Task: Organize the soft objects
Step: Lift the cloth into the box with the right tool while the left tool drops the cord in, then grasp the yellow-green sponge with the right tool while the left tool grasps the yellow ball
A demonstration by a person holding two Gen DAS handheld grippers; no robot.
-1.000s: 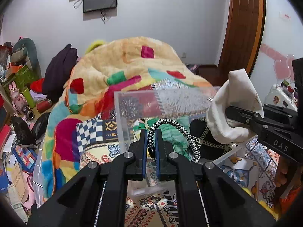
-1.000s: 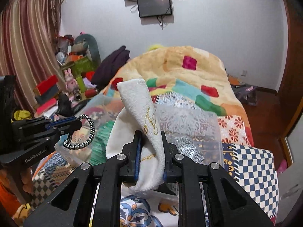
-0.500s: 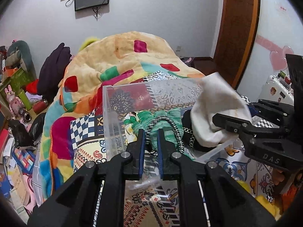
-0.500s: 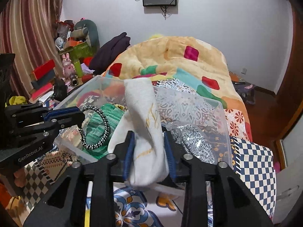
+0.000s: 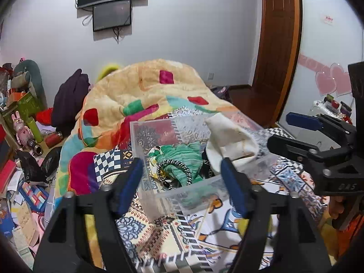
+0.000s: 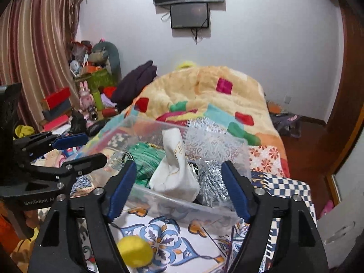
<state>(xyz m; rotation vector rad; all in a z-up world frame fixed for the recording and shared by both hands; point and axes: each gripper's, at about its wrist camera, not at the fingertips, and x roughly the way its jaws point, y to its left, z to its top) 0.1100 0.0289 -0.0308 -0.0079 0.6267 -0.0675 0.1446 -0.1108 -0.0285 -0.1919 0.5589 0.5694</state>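
A clear plastic bin point(image 5: 195, 187) point(image 6: 182, 207) sits on the patterned bedspread. Inside lie a green cloth point(image 5: 179, 157) point(image 6: 145, 159), a black-and-white braided loop point(image 5: 175, 167), a white cloth point(image 5: 229, 138) point(image 6: 175, 173) and a silvery bag point(image 6: 210, 182). My left gripper point(image 5: 182, 184) is open and empty just in front of the bin; it also shows in the right wrist view point(image 6: 84, 150). My right gripper point(image 6: 177, 188) is open and empty at the bin's near wall; it also shows in the left wrist view point(image 5: 289, 134). A yellow soft ball point(image 6: 134, 253) lies on the bedspread below my right gripper.
A large orange patchwork quilt point(image 5: 145, 91) is heaped behind the bin. A dark garment point(image 5: 70, 95) lies at the bed's left. Toys, boxes and papers point(image 5: 20, 136) clutter the floor at left. A wooden door point(image 5: 277, 45) stands at right.
Both grippers have opened. The braided loop dropped from my left gripper and the white cloth from my right gripper into the bin. Both grippers have drawn back a little.
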